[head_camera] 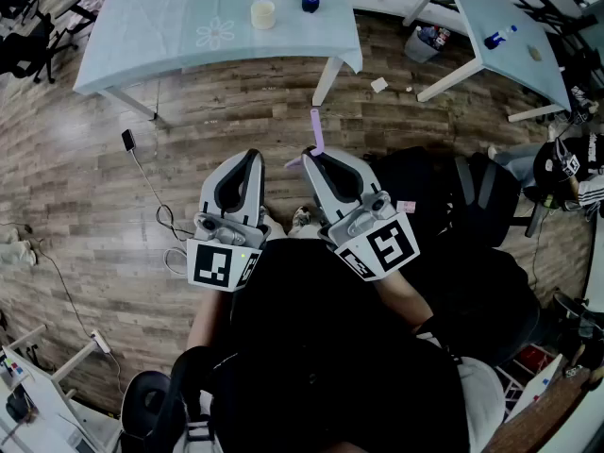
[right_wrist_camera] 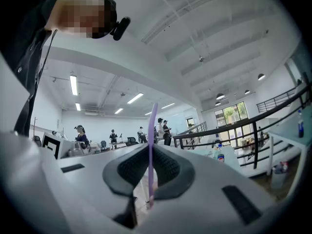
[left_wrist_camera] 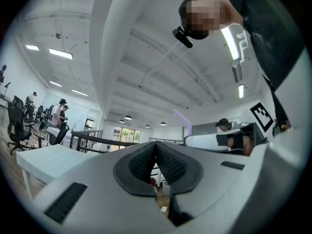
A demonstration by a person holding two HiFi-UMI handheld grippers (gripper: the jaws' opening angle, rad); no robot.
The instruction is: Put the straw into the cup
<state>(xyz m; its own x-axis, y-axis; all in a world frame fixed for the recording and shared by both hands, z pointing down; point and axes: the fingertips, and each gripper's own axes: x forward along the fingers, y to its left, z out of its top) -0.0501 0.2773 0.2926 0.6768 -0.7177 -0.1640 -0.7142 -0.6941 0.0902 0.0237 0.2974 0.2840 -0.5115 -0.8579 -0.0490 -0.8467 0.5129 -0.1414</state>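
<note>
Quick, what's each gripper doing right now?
Left gripper: closed, nothing between its jaws.
Right gripper: closed on the purple straw.

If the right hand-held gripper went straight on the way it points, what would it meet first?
Probably the near edge of the table, with the straw tip arriving first; relative height is unclear.

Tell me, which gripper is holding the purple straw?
The right gripper: the purple straw is pinched between its jaws. The left gripper is shut on nothing.
</note>
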